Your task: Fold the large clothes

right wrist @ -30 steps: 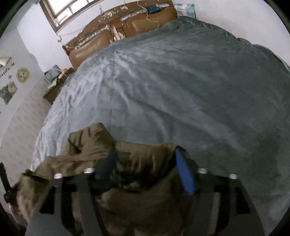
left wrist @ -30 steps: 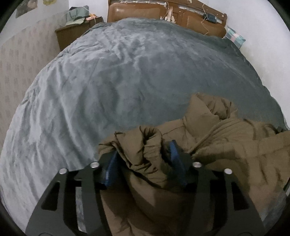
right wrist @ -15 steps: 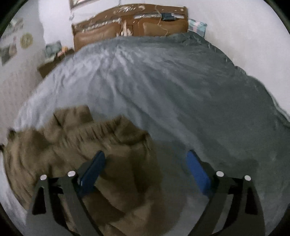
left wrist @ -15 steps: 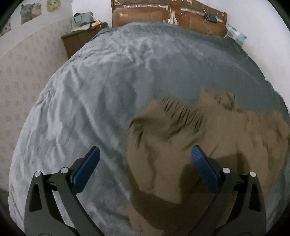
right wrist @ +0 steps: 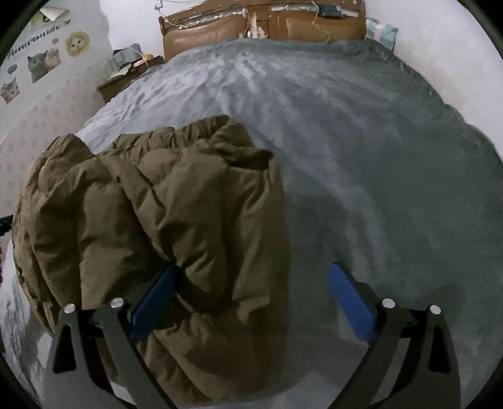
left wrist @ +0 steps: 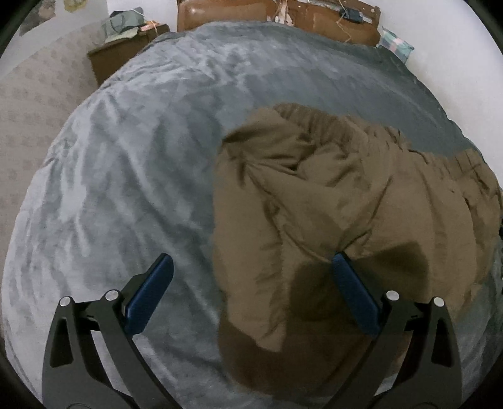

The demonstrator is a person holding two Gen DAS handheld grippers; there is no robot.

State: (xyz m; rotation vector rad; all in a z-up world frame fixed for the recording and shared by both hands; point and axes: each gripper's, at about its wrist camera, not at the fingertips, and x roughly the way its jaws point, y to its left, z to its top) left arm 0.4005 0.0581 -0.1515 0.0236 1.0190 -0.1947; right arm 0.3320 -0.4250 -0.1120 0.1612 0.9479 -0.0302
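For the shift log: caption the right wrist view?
Right gripper, jaws opening, above a crumpled brown coat on the grey bedspread.

Matt brown padded jacket [left wrist: 345, 195] on plush grey blanket [left wrist: 125, 176].

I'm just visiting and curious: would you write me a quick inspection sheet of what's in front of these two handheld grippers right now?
Surface: grey blanket covering a bed, wrinkled.
Job's things: brown padded coat lying crumpled on the blanket, not folded.
Clutter: bits piled on the wooden nightstand; a checked pillow by the headboard.
Grippers: left gripper open, pressing on nothing; right gripper with jaws opening, coat lying below, not pinched.
Cables: thin cords along the brown headboard.
Surroundings: cat stickers on the wall; white wall at the right.
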